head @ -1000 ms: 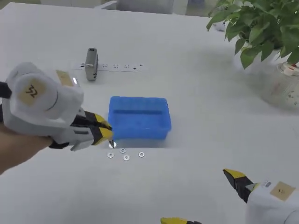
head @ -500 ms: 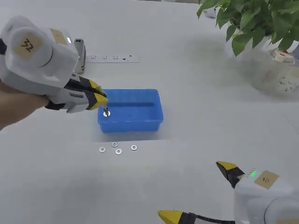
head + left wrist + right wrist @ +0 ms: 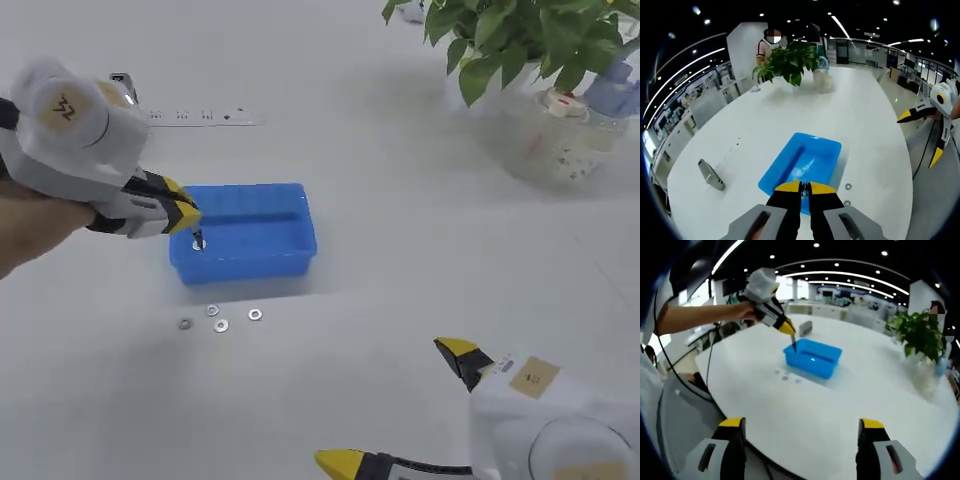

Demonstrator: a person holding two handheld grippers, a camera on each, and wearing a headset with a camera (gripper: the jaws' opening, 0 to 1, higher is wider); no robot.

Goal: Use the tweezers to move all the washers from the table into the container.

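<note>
Left gripper (image 3: 183, 212): you hold it at the upper left of the head view. Its yellow jaws are drawn in narrow and clamp the tweezers (image 3: 196, 236). In the left gripper view the two jaws stand almost together at bottom centre, with only a thin slit between them.

The tweezers point down over the left end of the blue container (image 3: 262, 225). The tip is inside the rim line, near the left wall. A small pale speck sits at the tip; it is too small to say for sure that it is a washer.

The container stands left of centre on the white table (image 3: 400, 250). In the right gripper view it lies at centre frame (image 3: 815, 358), with the dark tweezers (image 3: 793, 344) over its left corner.

Four washers (image 3: 221, 325) lie on the table in a loose cluster just below the container's front wall, apart from it. In the left gripper view two of them (image 3: 848, 186) show to the right of the jaws.

Right gripper (image 3: 395, 405): it is at the lower right of the head view, well apart from the container. Its jaws are spread wide and nothing is between them. Its own view shows the same, with one yellow tip at the lower left and one at the lower right.

A plant (image 3: 510, 35) stands at the upper right. A power strip (image 3: 195, 117) lies at the top left, beyond the container.
</note>
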